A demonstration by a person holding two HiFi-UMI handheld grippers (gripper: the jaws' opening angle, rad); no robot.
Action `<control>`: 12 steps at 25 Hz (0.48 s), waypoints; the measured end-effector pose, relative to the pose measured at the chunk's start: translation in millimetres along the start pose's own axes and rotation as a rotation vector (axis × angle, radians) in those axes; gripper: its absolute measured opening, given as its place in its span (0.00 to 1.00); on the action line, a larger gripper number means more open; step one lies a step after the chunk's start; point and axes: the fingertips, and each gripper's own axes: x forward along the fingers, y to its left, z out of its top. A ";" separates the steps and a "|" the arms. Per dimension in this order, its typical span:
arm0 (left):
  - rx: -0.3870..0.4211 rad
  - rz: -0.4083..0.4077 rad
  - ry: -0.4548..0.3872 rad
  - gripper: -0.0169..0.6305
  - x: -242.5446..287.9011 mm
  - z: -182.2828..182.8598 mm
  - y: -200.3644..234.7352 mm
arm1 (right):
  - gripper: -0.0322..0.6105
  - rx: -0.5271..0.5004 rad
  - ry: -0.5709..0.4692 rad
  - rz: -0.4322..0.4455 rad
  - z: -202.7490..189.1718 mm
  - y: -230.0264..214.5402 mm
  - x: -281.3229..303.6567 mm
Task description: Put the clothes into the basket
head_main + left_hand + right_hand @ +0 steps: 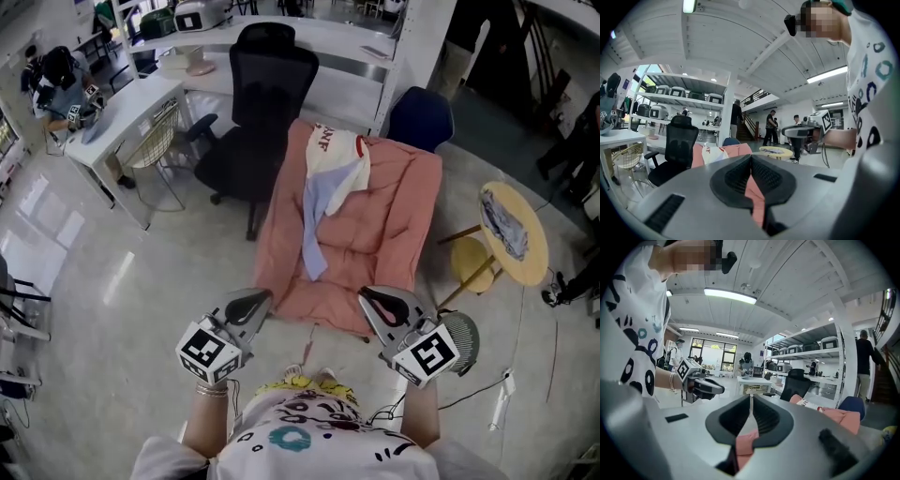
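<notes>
None of the clothes [333,178] are off the pink lounger [394,225] yet; the left tongs [251,305] and right tongs [380,302] are both pinched together, empty.

Floor: pale grey floor [122,281], glossy
Seating: black office chair [258,103]; pink padded lounger [394,225]; blue chair [420,117] behind it
Tables: white desk [122,117] left; round yellow side table [516,234] right
Shelving: white rack [684,96]
Light: tube lamp [730,295] on white beamed ceiling [731,42]

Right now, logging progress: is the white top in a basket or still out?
Out: the white top lies draped on the pink quilt, in no basket.
</notes>
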 end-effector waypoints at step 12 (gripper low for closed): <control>-0.012 0.018 0.023 0.05 77.7 6.6 22.5 | 0.10 0.037 -0.008 0.003 -17.3 -91.3 26.0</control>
